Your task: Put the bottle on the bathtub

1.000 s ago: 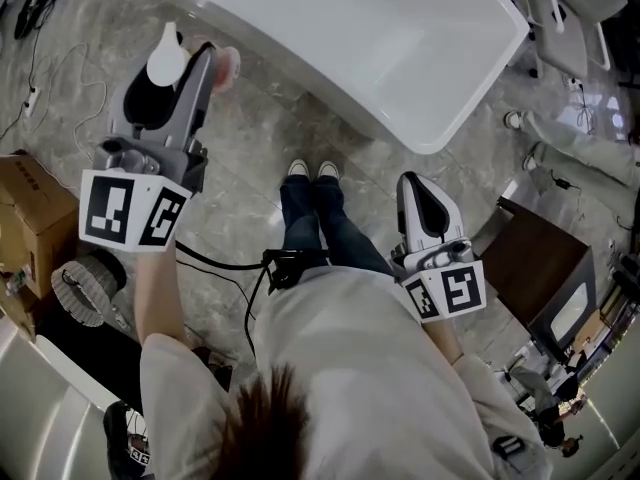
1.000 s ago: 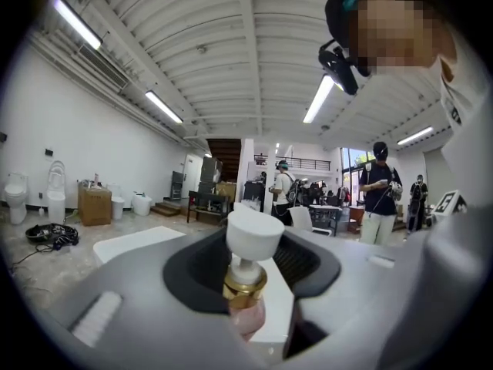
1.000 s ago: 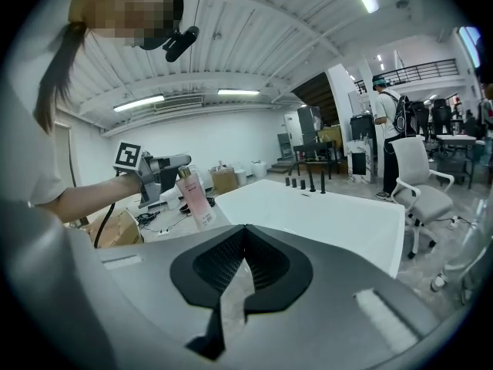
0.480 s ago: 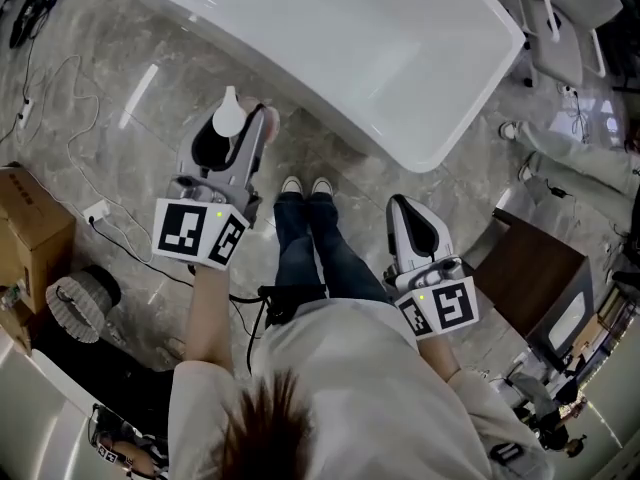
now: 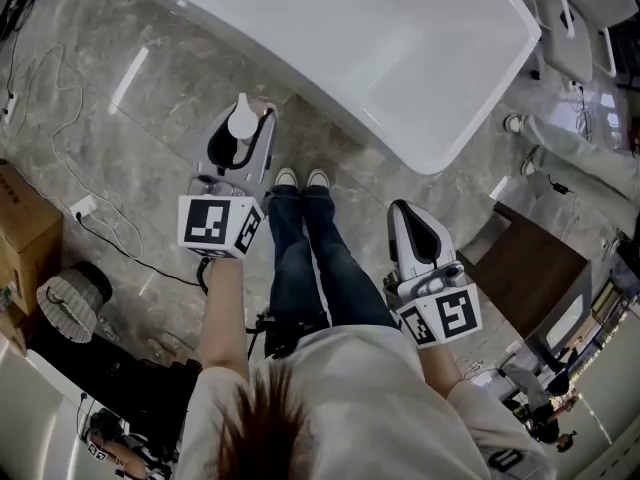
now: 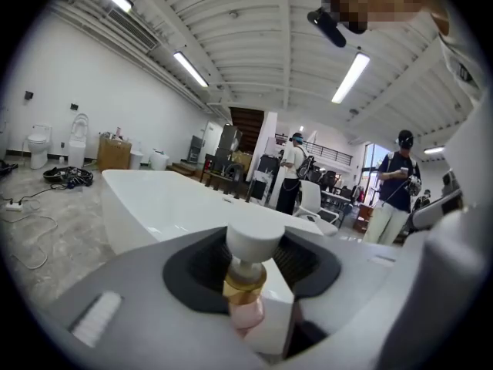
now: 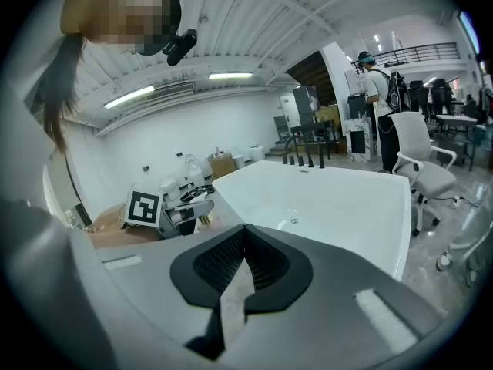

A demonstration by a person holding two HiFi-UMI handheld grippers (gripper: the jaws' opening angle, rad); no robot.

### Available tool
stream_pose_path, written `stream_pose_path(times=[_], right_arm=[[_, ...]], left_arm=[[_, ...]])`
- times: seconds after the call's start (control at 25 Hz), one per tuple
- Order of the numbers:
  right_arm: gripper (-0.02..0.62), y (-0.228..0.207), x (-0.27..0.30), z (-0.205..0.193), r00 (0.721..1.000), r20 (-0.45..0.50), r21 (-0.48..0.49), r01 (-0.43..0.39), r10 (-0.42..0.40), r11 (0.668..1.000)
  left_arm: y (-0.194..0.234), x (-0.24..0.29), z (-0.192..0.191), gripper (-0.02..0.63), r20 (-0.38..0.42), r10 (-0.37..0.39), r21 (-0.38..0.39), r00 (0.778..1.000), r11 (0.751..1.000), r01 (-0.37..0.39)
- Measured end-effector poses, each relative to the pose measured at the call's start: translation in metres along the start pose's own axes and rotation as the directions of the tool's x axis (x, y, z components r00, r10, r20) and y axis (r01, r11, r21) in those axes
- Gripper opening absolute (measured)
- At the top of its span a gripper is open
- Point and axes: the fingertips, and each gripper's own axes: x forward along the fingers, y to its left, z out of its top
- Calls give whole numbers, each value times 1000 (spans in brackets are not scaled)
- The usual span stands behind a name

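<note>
A bottle (image 5: 243, 121) with a white cap, gold collar and pink body stands between the jaws of my left gripper (image 5: 238, 143), which is shut on it. In the left gripper view the bottle (image 6: 255, 240) rises upright from the left gripper (image 6: 250, 284), and the white bathtub (image 6: 162, 206) lies beyond it. The bathtub (image 5: 330, 83) fills the top of the head view; the bottle hangs over the floor just short of its near rim. My right gripper (image 5: 408, 213) is shut and empty, low at the right, with the right gripper (image 7: 240, 272) facing the bathtub (image 7: 339, 199).
The person's shoes (image 5: 300, 180) stand on the marble floor between the grippers. A cardboard box (image 5: 25, 233), cables (image 5: 60, 98) and a power strip (image 5: 82, 208) lie at the left. A brown cabinet (image 5: 530, 268) and white chair (image 5: 575, 18) are at the right. People (image 6: 397, 183) stand beyond the tub.
My left gripper has carried the bottle to the right and closer to the tub's near rim, now just ahead of the shoes. The right gripper has hardly moved.
</note>
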Motion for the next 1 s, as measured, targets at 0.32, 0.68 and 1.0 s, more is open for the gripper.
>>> stream_pose_path(times=[0.32,0.68,1.0], right_arm=[[-2,-16,28,-32,1000,-14,30,-2,3,1000],[-2,-30,53,-65,999,-18,44,-41,42,998],[-2,-38,68,-112,999,31,-5,-7,8,1000]], left_arm=[[22,22,-79,207,-48,71,-39,996,997,-73],[39,31,-143,208,-100,164,-20,981,986,-167],[41,23,-193,209,-76,97,-5,992,995,-98]])
